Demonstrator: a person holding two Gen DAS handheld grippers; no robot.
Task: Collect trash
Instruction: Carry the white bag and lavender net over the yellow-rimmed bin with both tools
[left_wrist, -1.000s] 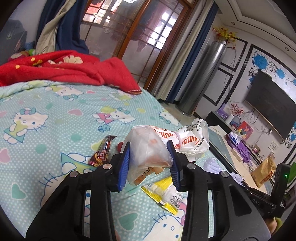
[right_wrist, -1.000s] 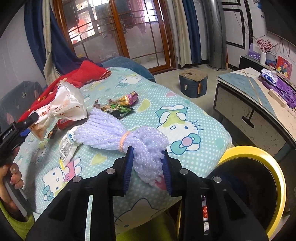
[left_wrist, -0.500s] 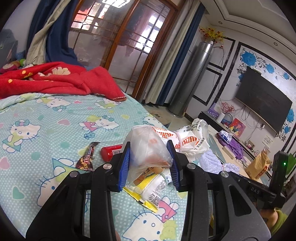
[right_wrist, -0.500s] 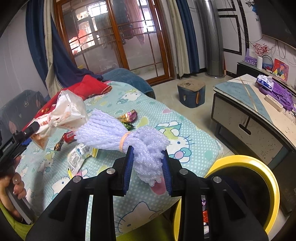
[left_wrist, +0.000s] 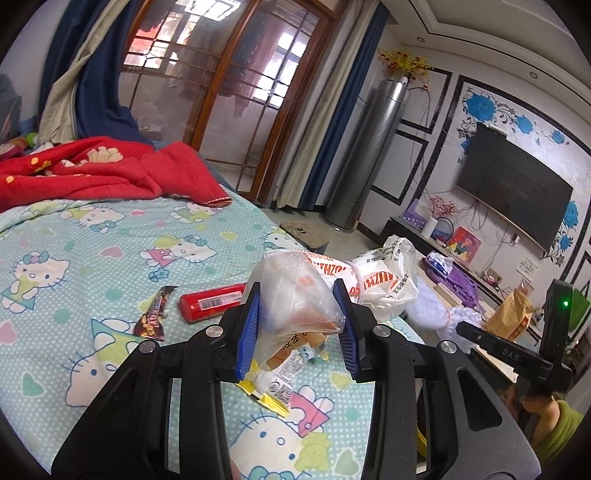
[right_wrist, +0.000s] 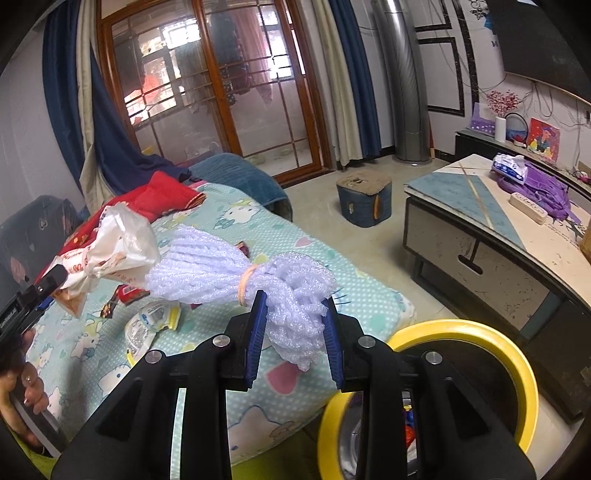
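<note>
My left gripper (left_wrist: 295, 325) is shut on a crumpled clear and white plastic bag (left_wrist: 299, 295) with orange print, held above the bed; the same plastic bag (right_wrist: 118, 247) shows at the left of the right wrist view. My right gripper (right_wrist: 293, 332) is shut on a bundle of pale lilac foam netting (right_wrist: 236, 269) tied with an orange rubber band. On the bedsheet lie a red tube wrapper (left_wrist: 212, 301), a dark candy wrapper (left_wrist: 153, 317) and a white and yellow packet (left_wrist: 273, 387). A yellow-rimmed bin (right_wrist: 461, 387) stands below the right gripper.
A light blue cartoon-cat bedsheet (left_wrist: 92, 251) covers the bed, with a red blanket (left_wrist: 92, 170) at its far end. A low table (right_wrist: 498, 229) with purple items, a blue stool (right_wrist: 365, 199) and a wall TV (left_wrist: 517, 184) stand beyond. A hand (right_wrist: 22, 387) grips the left tool.
Both grippers rose with their loads, so the bed litter now sits lower and farther off. The bin rim shows larger in the right wrist view.
</note>
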